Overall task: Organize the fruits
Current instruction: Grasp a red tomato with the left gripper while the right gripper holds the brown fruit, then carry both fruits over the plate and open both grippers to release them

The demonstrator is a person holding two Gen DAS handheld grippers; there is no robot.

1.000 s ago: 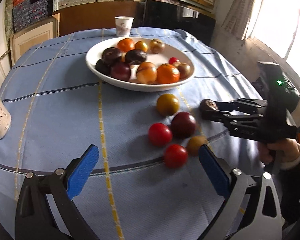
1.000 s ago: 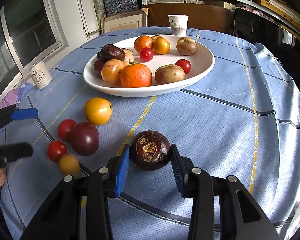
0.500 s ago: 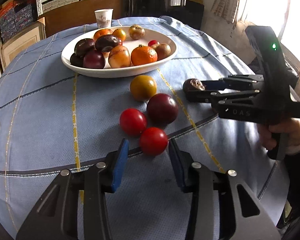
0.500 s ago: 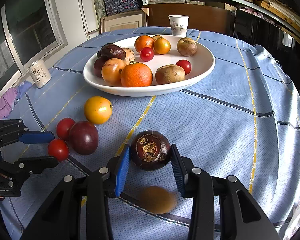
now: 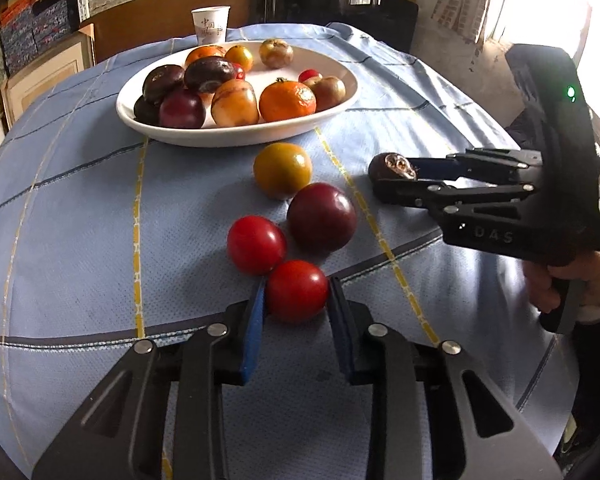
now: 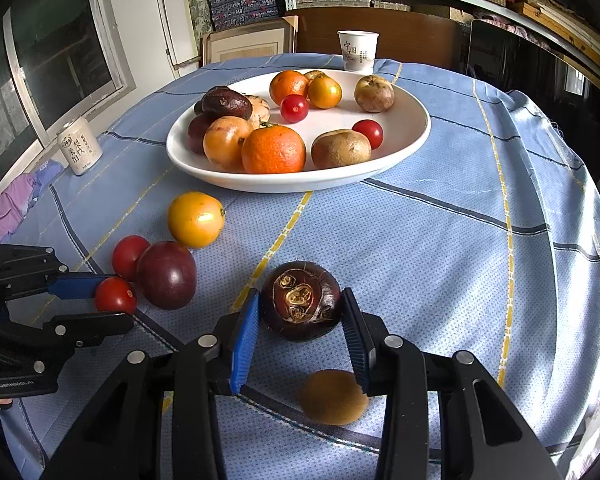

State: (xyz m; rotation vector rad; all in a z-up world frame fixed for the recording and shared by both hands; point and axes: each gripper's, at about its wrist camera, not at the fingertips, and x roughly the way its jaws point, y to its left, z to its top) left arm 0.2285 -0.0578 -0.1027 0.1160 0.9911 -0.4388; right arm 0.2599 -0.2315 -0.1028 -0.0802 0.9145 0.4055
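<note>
Left tongs (image 5: 296, 300) clamped on red tomato (image 5: 297, 290): smooth, soft, bruisable, so light mid-body squeeze. Right tongs (image 6: 300, 312) clamped on dark firm fruit (image 6: 302, 300).

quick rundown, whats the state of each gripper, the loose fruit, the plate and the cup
left gripper: shut on red tomato
right gripper: shut on dark round fruit
second red tomato: loose on cloth
plum: loose on cloth
yellow fruit: loose on cloth
brown fruit: loose, blurred
plate: holds fruit
paper cup: upright
</note>
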